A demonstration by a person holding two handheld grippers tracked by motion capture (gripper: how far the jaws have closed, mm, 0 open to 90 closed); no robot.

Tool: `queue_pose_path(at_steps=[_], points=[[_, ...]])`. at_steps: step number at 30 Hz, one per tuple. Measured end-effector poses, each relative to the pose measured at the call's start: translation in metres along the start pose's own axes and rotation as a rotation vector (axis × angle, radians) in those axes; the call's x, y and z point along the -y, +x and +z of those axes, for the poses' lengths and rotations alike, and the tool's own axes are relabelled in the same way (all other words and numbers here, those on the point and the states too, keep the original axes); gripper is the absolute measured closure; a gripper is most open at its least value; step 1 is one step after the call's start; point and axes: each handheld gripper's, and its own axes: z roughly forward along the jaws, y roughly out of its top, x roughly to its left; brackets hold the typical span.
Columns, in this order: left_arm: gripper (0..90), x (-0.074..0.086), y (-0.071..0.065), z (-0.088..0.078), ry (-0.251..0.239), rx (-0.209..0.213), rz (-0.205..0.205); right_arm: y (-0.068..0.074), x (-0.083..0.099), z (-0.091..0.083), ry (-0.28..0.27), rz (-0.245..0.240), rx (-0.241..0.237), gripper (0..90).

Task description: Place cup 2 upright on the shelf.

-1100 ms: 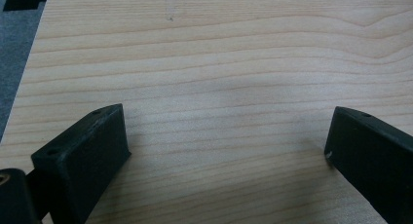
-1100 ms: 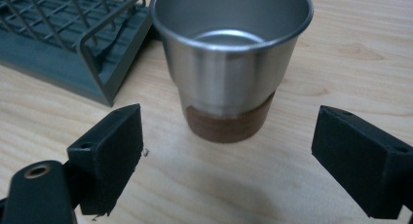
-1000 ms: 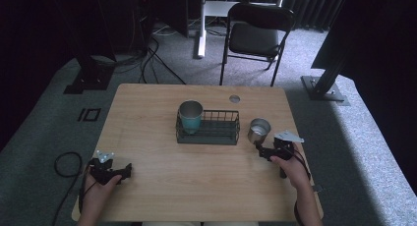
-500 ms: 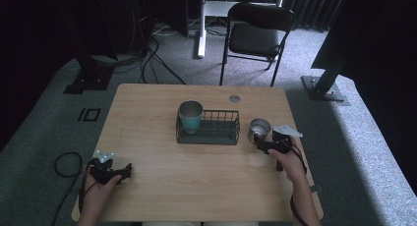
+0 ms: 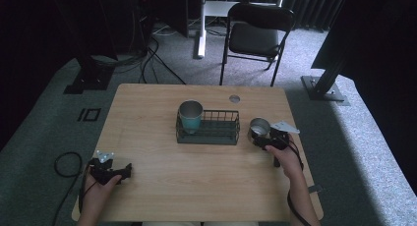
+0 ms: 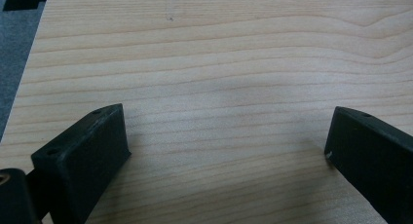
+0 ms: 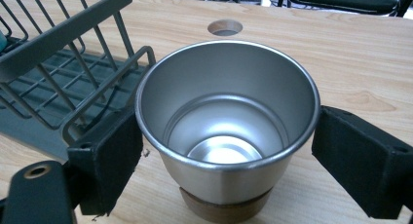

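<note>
Now the right claw (image 7: 224, 151), spread wide, straddles the steel cup (image 7: 226, 131) standing just right of the rack (image 5: 208, 127) on the tabletop (image 5: 196, 186): center both pads below the rim, squeeze evenly, lift straight; left claw (image 6: 229, 151) rests spread, idle.

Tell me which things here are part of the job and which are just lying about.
Part of the job: steel cup, between the open jaws of the right gripper; wire basket; teal cup standing in it.
Lying about: folding chair; floor cables.
</note>
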Motion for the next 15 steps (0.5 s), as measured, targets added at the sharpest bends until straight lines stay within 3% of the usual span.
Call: queue_pose_path(at_steps=[15], points=[[2.6,0.0,0.0,0.0,0.0,0.0,0.0,0.0056,-0.0028,0.0103,-0.02,-0.013,0.015,11.3]])
